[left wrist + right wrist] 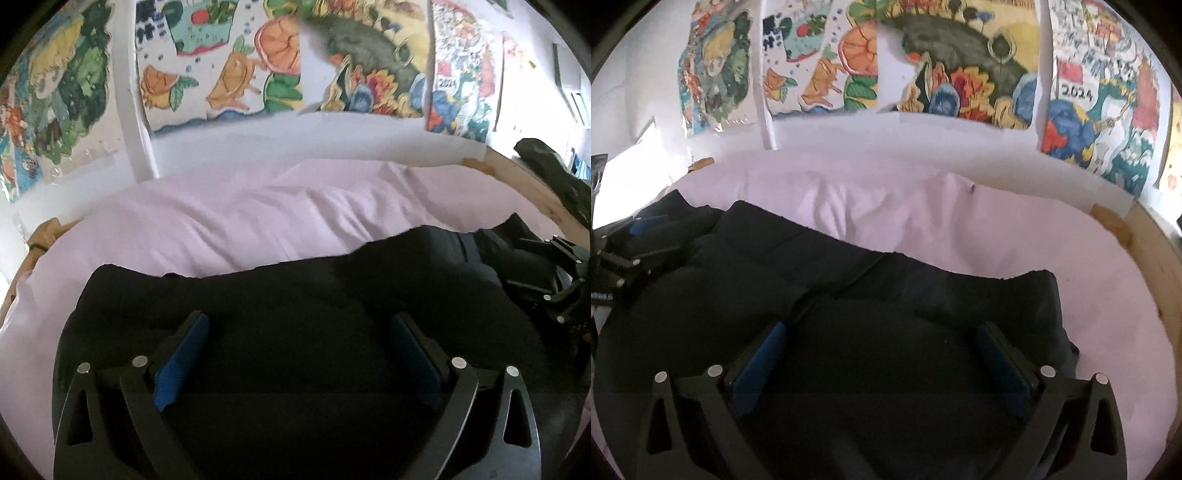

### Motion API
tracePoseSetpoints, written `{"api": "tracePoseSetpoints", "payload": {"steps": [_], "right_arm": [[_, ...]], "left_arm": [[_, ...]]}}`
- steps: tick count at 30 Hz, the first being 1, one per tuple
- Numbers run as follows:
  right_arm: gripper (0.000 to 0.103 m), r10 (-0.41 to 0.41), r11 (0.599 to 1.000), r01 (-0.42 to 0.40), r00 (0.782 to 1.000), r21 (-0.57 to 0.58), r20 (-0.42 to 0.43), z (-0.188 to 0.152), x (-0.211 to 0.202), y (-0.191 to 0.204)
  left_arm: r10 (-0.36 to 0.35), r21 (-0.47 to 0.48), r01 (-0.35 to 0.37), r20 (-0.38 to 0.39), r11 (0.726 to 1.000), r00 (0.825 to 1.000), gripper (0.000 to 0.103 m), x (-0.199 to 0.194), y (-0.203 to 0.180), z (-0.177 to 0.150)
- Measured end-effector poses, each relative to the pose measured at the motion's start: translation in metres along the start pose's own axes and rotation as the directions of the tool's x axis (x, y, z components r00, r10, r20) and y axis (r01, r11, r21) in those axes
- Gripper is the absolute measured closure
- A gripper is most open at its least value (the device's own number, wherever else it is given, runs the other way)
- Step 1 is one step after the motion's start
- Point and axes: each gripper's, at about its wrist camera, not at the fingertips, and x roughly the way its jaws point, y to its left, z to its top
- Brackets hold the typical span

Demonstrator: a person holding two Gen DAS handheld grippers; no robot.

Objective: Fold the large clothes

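Note:
A large black garment [295, 295] lies spread on the pale lilac sheet [207, 221], and it also shows in the right wrist view [849, 314]. My left gripper [299, 321] is open, its blue-padded fingers [184, 354] wide apart just above the garment's left part. My right gripper [882, 328] is open the same way over the garment's right part, near its right edge [1056, 295]. Each gripper shows at the side of the other's view: the right one [554, 280] and the left one [624, 258], both low on the cloth.
The sheet covers a bed with a wooden frame [1152, 258] along the right side. A white wall with colourful drawings [280, 62] stands close behind the bed. A dark green bundle [554, 173] lies at the far right edge.

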Motion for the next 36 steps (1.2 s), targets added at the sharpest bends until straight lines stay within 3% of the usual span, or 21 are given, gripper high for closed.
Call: {"api": "tracePoseSetpoints", "payload": {"steps": [9,13,24,36], "right_arm": [[0.000,0.078,0.997,-0.076,0.993,0.029,-0.091,0.000,0.052,-0.021],[0.000,0.108,0.992,-0.102,0.991,0.070,-0.081,-0.006,0.063,-0.028],[0.000,0.096,0.994,-0.092,0.993,0.065,-0.063,-0.010,0.060,-0.024],[0.000,0.095,0.994,-0.091,0.994,0.064,-0.061,-0.008,0.061,-0.021]], "left_arm": [[-0.098,-0.066,0.092,-0.092,0.994,0.991,0.001,0.044,0.025,0.002],[-0.142,-0.109,0.130,-0.108,0.986,0.984,0.001,0.053,0.037,0.001],[-0.099,-0.074,0.094,-0.077,0.993,0.992,0.001,0.054,0.023,-0.001],[-0.110,-0.080,0.105,-0.065,0.991,0.992,0.001,0.054,0.022,-0.002]]}}
